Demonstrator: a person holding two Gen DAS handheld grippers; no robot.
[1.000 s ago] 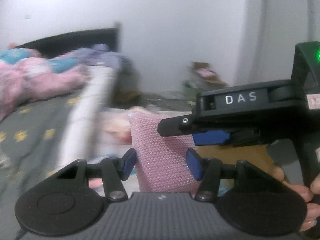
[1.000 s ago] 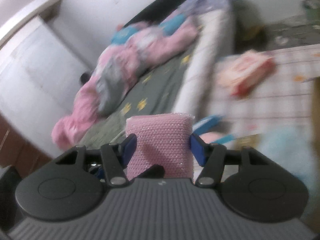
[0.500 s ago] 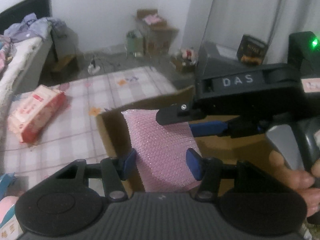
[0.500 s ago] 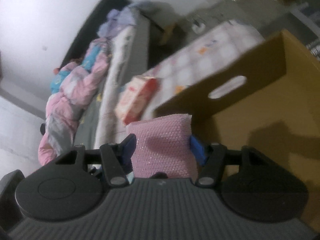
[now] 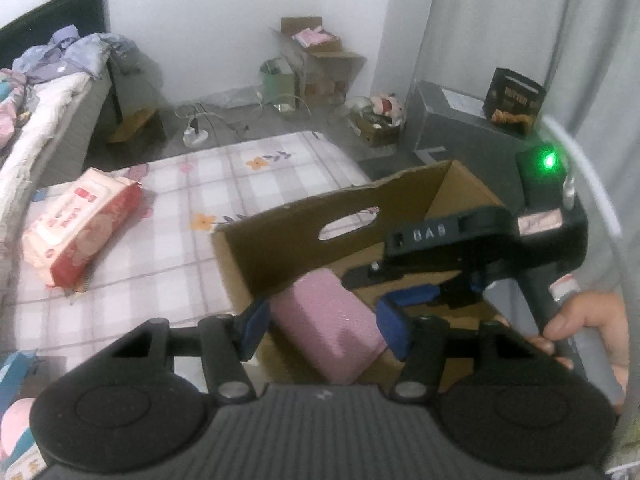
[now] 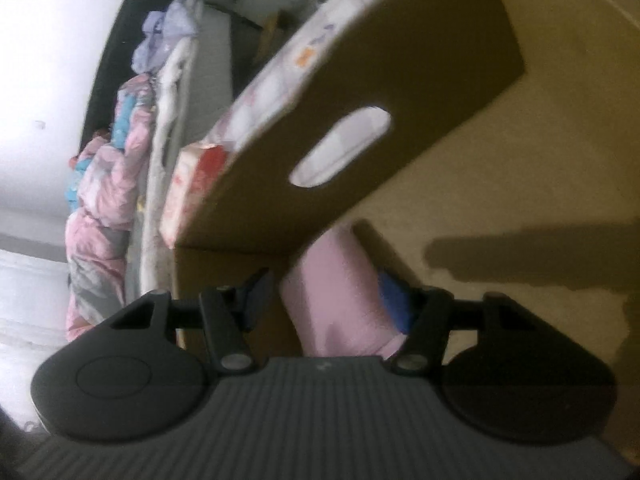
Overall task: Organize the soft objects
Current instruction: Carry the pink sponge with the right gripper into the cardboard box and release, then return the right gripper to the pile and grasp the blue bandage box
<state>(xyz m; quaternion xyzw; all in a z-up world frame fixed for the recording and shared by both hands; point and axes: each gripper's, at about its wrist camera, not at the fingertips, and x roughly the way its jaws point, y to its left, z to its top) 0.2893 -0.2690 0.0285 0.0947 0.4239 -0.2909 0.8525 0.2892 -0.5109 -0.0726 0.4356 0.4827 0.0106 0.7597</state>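
A pink textured sponge lies tilted inside an open cardboard box with a handle slot. My left gripper is open around the sponge, with a gap at the left pad. My right gripper is also open, the sponge lying between its blue pads inside the box. The right gripper also shows in the left wrist view, reaching into the box from the right.
A red and pink wipes pack lies on the checked floral mat left of the box. A bed with bedding is far left. Boxes, a grey case and clutter stand along the far wall.
Both grippers swung from the bed side to the box and lowered the sponge into it. The jaws have opened and the sponge now lies loose and tilted.
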